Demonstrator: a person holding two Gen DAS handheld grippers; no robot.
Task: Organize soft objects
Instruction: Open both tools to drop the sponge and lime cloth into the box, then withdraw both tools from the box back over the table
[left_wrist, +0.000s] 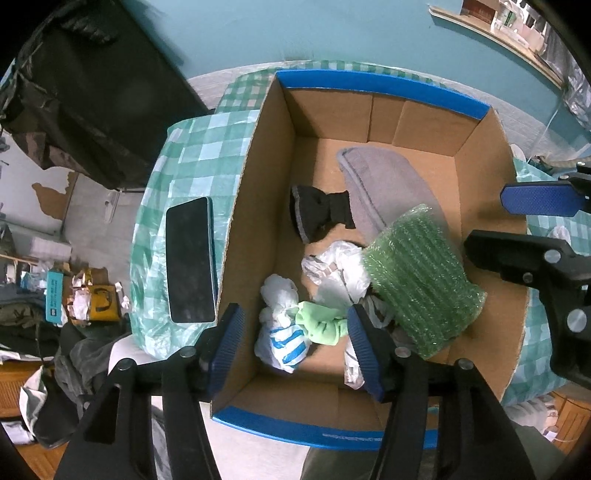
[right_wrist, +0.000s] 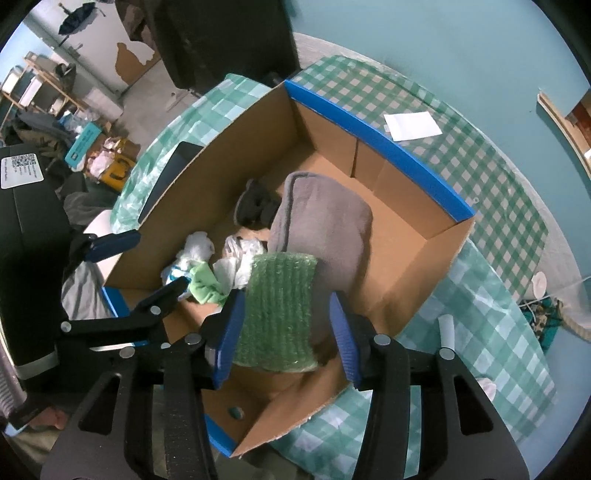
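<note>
Beside the cardboard box (left_wrist: 258, 155), on the checked tablecloth (left_wrist: 199, 147), a dark phone (left_wrist: 190, 260) lies flat, seen whole only from the left wrist; the right wrist view catches just its corner but alone shows a white paper sheet (right_wrist: 412, 126) on the cloth beyond the far blue-taped rim. Inside the box lie a grey fleece cloth (left_wrist: 384, 184), a black mitten (left_wrist: 319, 214), crumpled white plastic bags (left_wrist: 338, 271), a white bag with blue stripes (left_wrist: 284, 341), a light green cloth (left_wrist: 321, 321) and a green bubble-wrap pad (left_wrist: 421, 280) leaning on the fleece near the right wall. Both grippers point steeply down into the box. The left gripper (left_wrist: 295, 339) hangs over the striped bag and green cloth, jaws apart, pads pressing nothing. The right gripper (right_wrist: 286, 330) straddles the bubble-wrap pad, jaws apart; a gap shows on its right side, while the left pad sits right at the pad's edge, contact unclear.
</note>
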